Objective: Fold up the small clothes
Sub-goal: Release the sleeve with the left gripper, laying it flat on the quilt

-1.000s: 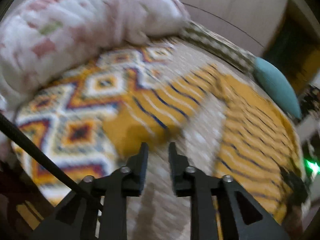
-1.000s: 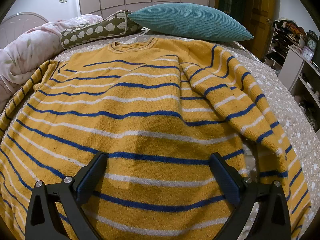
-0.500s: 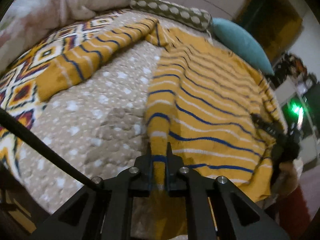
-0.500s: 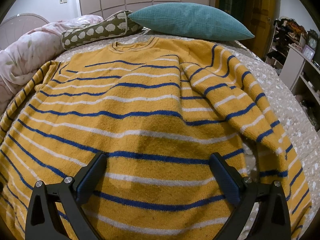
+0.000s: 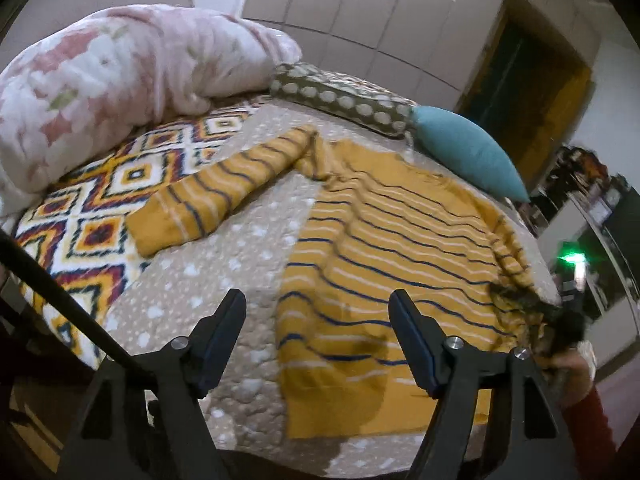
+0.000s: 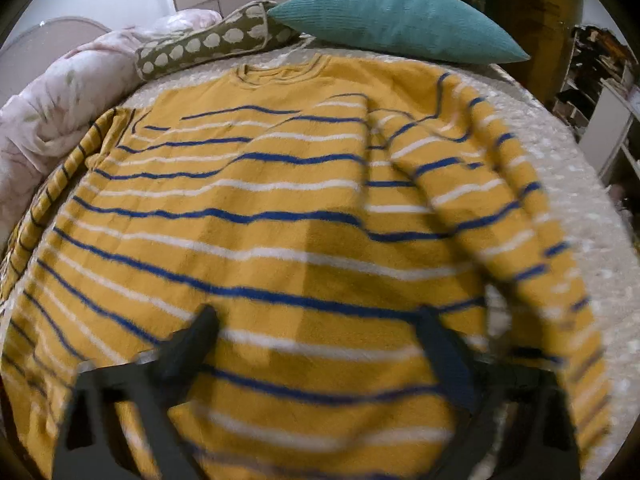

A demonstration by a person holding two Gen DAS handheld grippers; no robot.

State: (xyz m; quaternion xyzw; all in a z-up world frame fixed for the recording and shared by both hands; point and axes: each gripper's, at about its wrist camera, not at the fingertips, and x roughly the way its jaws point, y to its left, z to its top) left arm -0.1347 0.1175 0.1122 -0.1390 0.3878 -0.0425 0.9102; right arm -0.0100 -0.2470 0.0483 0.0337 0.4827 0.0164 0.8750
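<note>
The yellow striped sweater (image 6: 280,220) lies spread flat on the bed (image 5: 240,240), collar toward the teal pillow (image 6: 400,24). Left gripper (image 5: 316,320) hovers over its hem corner, jaws just opened wide, holding nothing. Right gripper (image 6: 320,340) hangs above the hem, jaws narrowing but apart, gripping nothing.

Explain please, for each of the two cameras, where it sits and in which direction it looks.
Left wrist: sits on the left gripper, jaws just opened and empty, looking down across the bed at the yellow striped sweater; a red sleeve shows.
Right wrist: sits on the right gripper, jaws just narrowed but apart, looking down at the sweater toward the teal pillow.
Shared: sweater, teal pillow, spotted bolster, pink duvet.
</note>
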